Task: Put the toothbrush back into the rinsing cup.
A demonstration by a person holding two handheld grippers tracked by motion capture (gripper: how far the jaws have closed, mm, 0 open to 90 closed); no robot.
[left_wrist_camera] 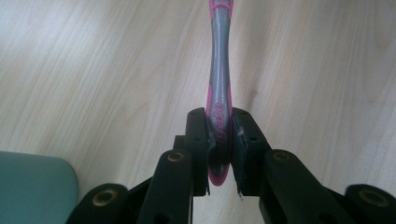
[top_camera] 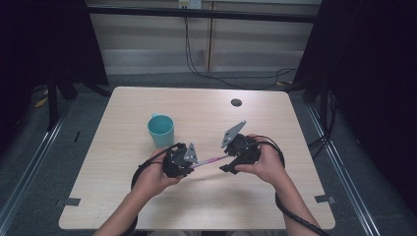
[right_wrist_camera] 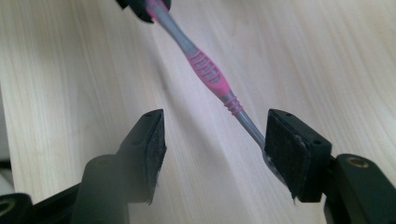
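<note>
The left gripper [left_wrist_camera: 219, 140] clamps the handle end of a pink-and-grey toothbrush [left_wrist_camera: 219, 84], held above the table [top_camera: 275, 123] just right of the teal cup [top_camera: 161, 130]. The right gripper [right_wrist_camera: 212, 149] stands open around its neck. This looks like a handover; next, the right must close before the left releases.

— What did your rig look like at the table?

— I carried a black left gripper [top_camera: 178, 161] and a black right gripper [top_camera: 239, 152], each topped with a grey three-cornered plate. Black cables looped back from both past my bare forearms.

— And close up?

— My jaws were matte black blocks on jointed black links, with brass-coloured rivets at the pivots and small screws in the blocks. Dark, rough pads [right_wrist_camera: 157, 140] lined their inner faces.
</note>
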